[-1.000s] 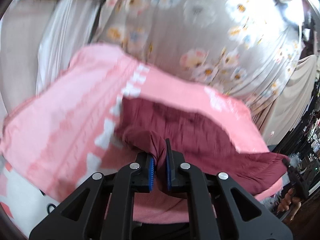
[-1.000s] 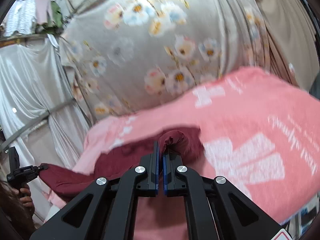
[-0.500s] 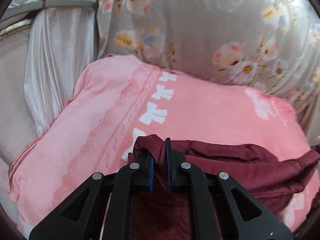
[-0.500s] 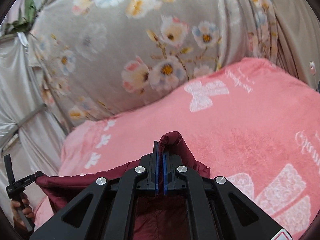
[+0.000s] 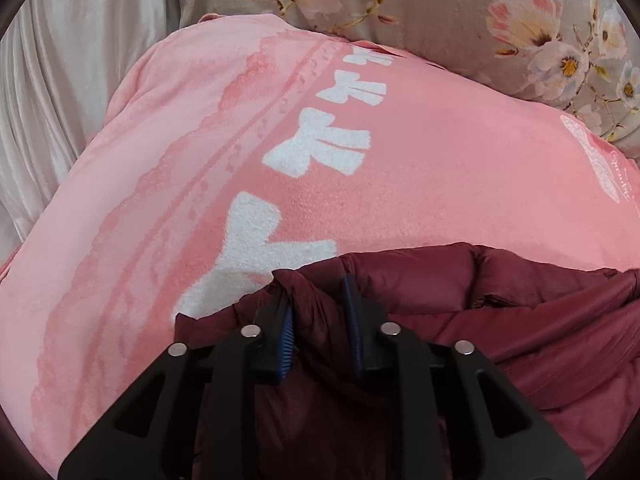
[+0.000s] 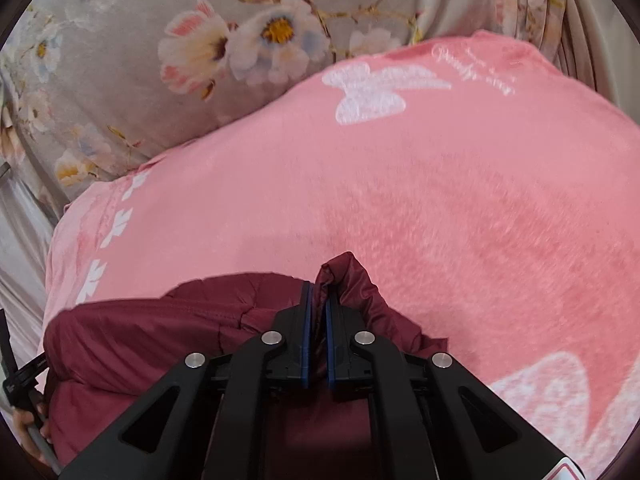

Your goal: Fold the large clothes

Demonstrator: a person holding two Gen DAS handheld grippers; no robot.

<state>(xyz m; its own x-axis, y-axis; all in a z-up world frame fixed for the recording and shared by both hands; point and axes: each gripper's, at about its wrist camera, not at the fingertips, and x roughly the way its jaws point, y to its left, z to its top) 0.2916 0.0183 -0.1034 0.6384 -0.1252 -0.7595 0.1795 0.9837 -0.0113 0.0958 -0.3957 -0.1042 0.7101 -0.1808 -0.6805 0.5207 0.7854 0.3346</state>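
Observation:
A dark red padded garment point(image 5: 520, 320) lies on a pink blanket point(image 5: 420, 168) with white bow prints. My left gripper point(image 5: 318, 300) has its jaws parted a little, with a fold of the garment bunched between them. In the right wrist view the same garment point(image 6: 140, 328) spreads to the left over the pink blanket point(image 6: 460, 200). My right gripper point(image 6: 316, 300) is shut on a raised corner of the garment. The left gripper also shows in the right wrist view point(image 6: 16, 384) at the far left edge, with a hand on it.
A grey floral curtain point(image 5: 460, 8) hangs behind the blanket, also in the right wrist view point(image 6: 200, 40). A pale satin drape point(image 5: 60, 60) hangs at the left. The blanket's far edge meets the curtain.
Both grippers have carried the garment forward and down onto the blanket. The left jaws have parted a little. The garment's edge now lies nearer the blanket's middle.

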